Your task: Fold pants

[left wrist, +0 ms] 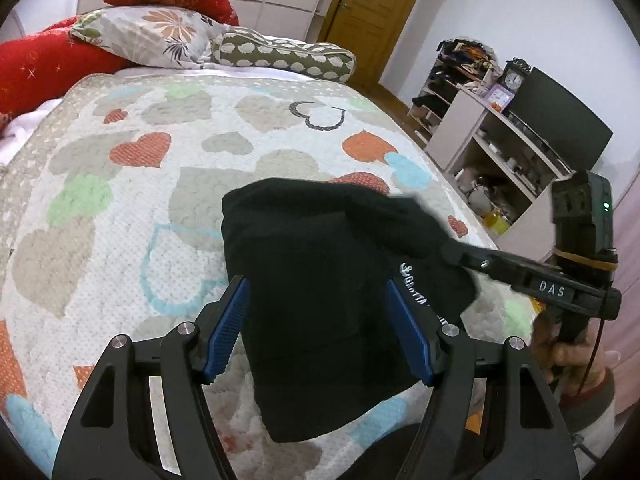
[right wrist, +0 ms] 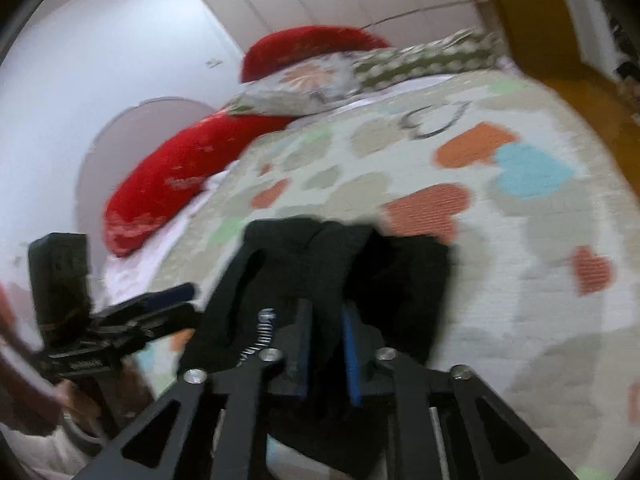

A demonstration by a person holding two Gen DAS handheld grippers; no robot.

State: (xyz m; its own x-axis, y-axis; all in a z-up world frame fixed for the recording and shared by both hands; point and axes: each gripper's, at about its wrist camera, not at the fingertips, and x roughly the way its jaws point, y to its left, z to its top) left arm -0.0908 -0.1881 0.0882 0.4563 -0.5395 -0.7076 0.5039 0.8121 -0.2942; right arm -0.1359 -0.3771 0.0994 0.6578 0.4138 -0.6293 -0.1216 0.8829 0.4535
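Black pants (left wrist: 320, 300) lie folded on the near part of my heart quilt (left wrist: 120, 184). My left claw (left wrist: 318, 332) stands wide open over them. My right claw (right wrist: 326, 344) pinches their right edge.

pants (left wrist: 320, 280): black knit cloth, matt, soft, small white print near one edge. Bed quilt (left wrist: 120, 208): cotton-like cloth, pebbly stitched texture, matt, heart patches. Left tongs (left wrist: 318, 330): matt black plastic arms, blue ribbed rubbery pads (left wrist: 226, 332), bright metal pivot pins. Right tongs (right wrist: 326, 350): same build, plus bare steel coil spring. Red pillows (left wrist: 44, 64): cloth with slight sheen. Door (left wrist: 372, 8): varnished wood, semi-gloss.
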